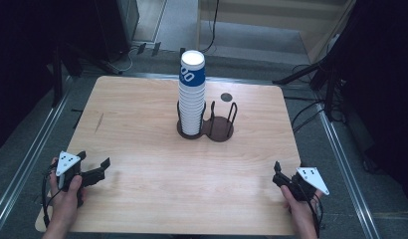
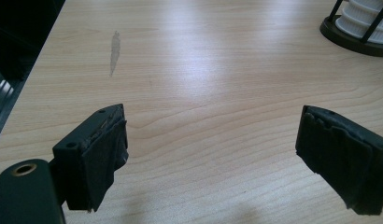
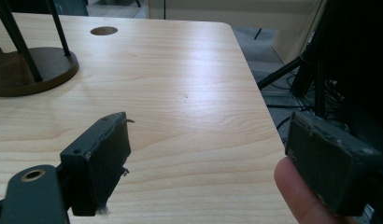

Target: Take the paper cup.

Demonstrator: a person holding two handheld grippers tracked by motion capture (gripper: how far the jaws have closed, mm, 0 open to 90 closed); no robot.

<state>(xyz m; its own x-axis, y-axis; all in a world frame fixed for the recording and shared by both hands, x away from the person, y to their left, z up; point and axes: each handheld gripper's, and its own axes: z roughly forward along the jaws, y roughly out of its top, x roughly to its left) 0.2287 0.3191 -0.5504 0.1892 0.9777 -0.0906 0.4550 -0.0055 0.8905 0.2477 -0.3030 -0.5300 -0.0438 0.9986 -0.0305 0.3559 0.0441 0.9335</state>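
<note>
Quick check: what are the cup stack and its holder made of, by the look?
Cup stack: probably paper, matte white with a blue printed band and thin rolled rims. Holder: dark brown round bases, maybe wood or coated metal, with thin black uprights that look like metal wire.

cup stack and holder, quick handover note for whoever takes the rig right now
Left tool: open, holding nothing, near the table's front left corner.
Right tool: open, holding nothing, near the front right edge.
Cup stack: tall, upright in the left ring of the double cup holder at the middle of the table; the right ring holds no cups.
Done: no cup has been lifted off.
Left: probably reach for the stack and shift cups.
</note>
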